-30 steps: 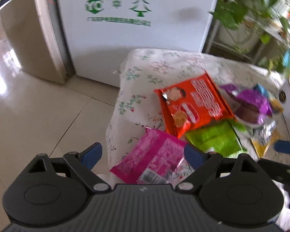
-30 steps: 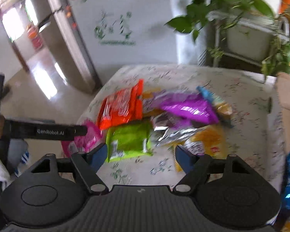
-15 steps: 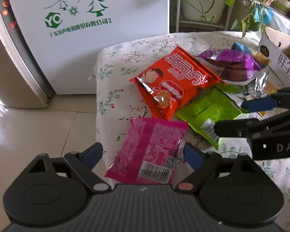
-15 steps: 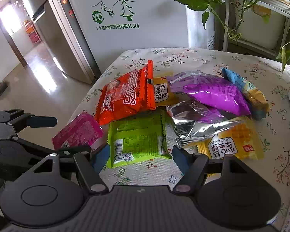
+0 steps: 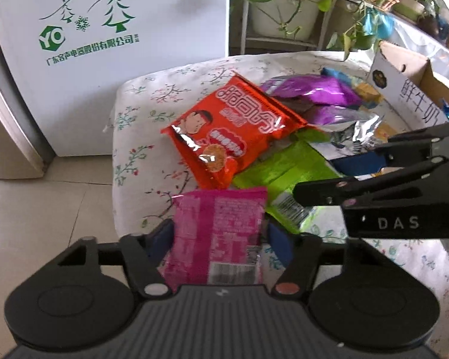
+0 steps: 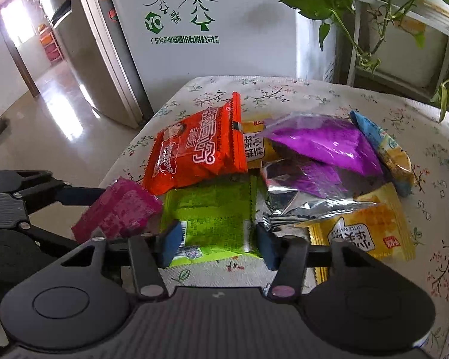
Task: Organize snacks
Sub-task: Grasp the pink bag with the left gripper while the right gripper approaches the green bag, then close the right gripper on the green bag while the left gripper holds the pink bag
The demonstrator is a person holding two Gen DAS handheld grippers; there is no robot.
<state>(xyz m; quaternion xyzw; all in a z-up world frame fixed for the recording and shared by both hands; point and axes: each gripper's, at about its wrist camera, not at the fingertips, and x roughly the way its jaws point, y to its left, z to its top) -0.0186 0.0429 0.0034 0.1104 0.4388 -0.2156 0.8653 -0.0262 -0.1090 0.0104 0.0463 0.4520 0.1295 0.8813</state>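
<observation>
We take the orange snack packet (image 5: pixel 235 137) as our landmark on the flower-patterned desk (image 5: pixel 140 113). Our left tongs (image 5: pixel 220 236) stand wide, the pink packet (image 5: pixel 217 233) lying between the two blue fingers; we cannot tell whether the pads touch it. This packet sits just nearside of the orange one, its near end overhanging the desk edge. Our right tongs (image 6: pixel 220 240) are likewise wide, straddling the near edge of the green packet (image 6: pixel 215 218), which lies just nearside of the orange packet and beside the pink one. Right of the orange packet we see the purple bag (image 6: pixel 323 146), overlapping a silver bag (image 6: pixel 290 200), and a yellow wafer packet (image 6: pixel 362 227). A cardboard box (image 5: pixel 404 86) stands at the far right. Behind the orange packet bare cloth runs to the desk's far edge, then a white appliance (image 6: pixel 212 24).
</observation>
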